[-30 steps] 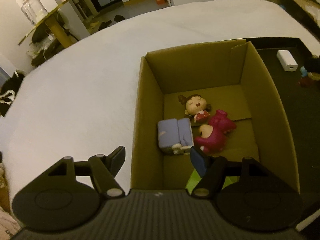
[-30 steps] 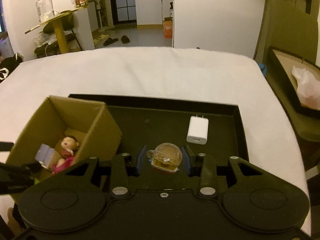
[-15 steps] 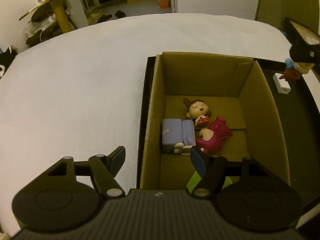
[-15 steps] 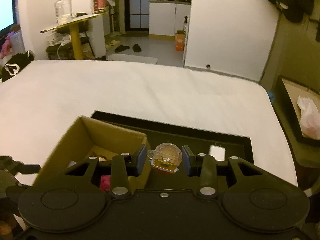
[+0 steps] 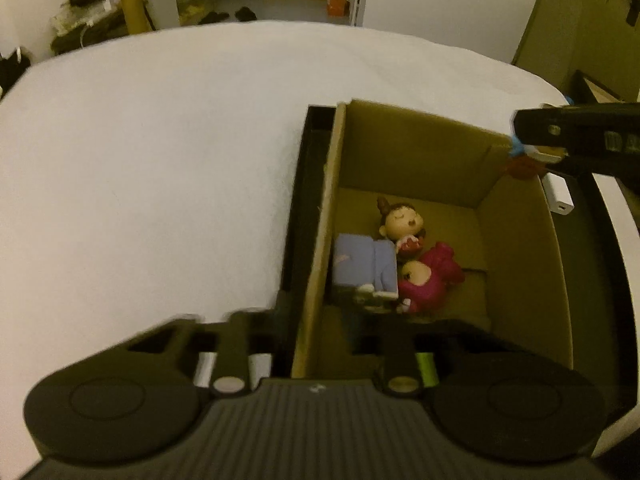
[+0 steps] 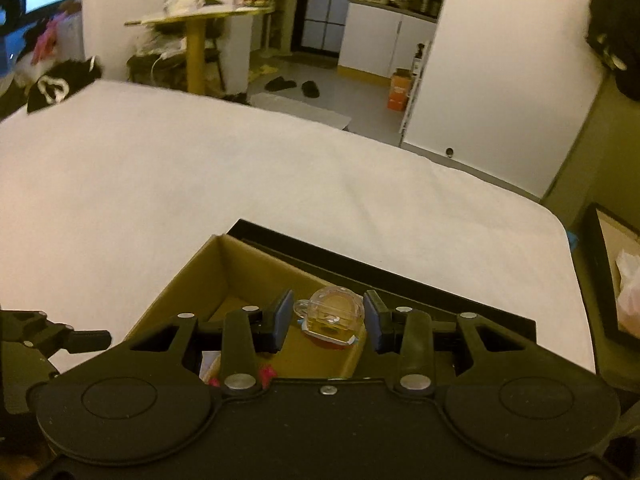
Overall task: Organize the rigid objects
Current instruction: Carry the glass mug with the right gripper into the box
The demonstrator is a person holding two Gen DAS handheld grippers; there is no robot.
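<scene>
Over the cardboard box (image 6: 224, 276), right gripper (image 6: 329, 316) pinches a clear charm (image 6: 331, 312). Left gripper (image 5: 316, 344) gapes, straddling the box wall. Letting go early could bounce it off those 2 dolls (image 5: 416, 256).

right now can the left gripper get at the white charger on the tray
Probably not directly. The left gripper straddles the cardboard box's near-left wall, and the white charger lies beyond the far-right wall, beneath the right gripper.
</scene>
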